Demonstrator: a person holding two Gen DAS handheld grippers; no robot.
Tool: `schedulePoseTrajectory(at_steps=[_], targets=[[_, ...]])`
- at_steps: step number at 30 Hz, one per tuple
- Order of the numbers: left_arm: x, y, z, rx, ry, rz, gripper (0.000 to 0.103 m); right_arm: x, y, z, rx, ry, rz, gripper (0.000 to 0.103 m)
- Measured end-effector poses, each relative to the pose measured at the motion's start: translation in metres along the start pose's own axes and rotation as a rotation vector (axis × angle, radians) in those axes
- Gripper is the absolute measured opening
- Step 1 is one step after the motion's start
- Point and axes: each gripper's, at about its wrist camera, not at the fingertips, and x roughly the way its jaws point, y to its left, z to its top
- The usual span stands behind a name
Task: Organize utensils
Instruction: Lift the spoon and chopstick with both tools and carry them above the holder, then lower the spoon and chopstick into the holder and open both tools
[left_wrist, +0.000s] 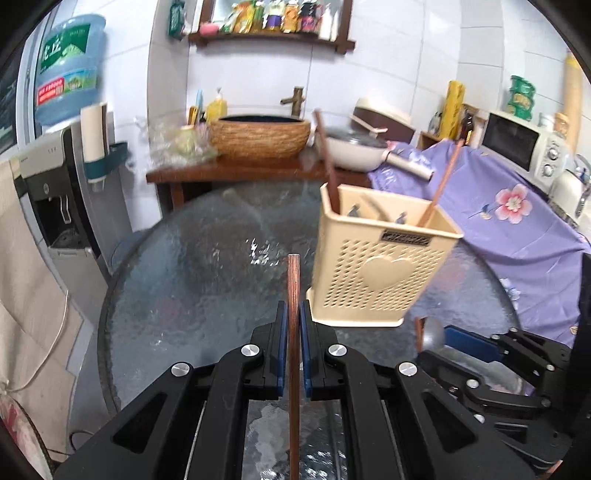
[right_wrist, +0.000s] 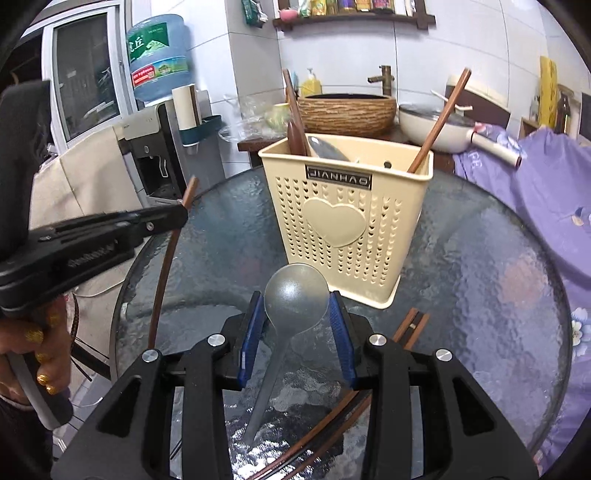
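A beige perforated utensil holder (left_wrist: 376, 266) (right_wrist: 343, 218) with a heart stands on the round glass table (left_wrist: 192, 280); brown chopsticks (right_wrist: 439, 122) and a dark spoon stick out of it. My left gripper (left_wrist: 294, 314) is shut on a brown chopstick (left_wrist: 293, 295), held above the table left of the holder; it shows at left in the right wrist view (right_wrist: 181, 216). My right gripper (right_wrist: 297, 317) is open, its jaws on either side of the bowl of a grey metal spoon (right_wrist: 295, 295) that lies on the table. More chopsticks (right_wrist: 410, 328) lie beside it.
A purple flowered cloth (left_wrist: 517, 221) covers the counter at right with a microwave (left_wrist: 524, 144). Behind the table stand a wooden stand with a woven basin (left_wrist: 258, 136), a white pan (left_wrist: 354, 151) and a water dispenser (left_wrist: 59, 199).
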Motion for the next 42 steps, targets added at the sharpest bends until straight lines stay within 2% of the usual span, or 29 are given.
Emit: schedulePoseTrajectory(at_steps=[11,23,28,35,42], targets=[[-0.043,-0.015,0.011,0.033,-0.083,-0.028,0.006,-0.03,0.003,0.006,-0.025,-0.052,0.001,0.037],[-0.062,-0.023,0.035,0.034,-0.139,-0.04,0.006,-0.052,-0.002,0.034,-0.033,-0.131,-0.026,0.037],[-0.074,-0.027,0.063,0.016,-0.175,-0.061,0.006,-0.068,-0.004,0.066,-0.046,-0.21,-0.074,0.037],[-0.105,-0.031,0.121,-0.023,-0.281,-0.08,0.006,-0.079,-0.015,0.121,-0.013,-0.284,-0.129,0.037],[-0.111,-0.038,0.165,-0.066,-0.365,-0.052,0.006,-0.076,-0.024,0.162,0.0,-0.34,-0.204,0.037]])
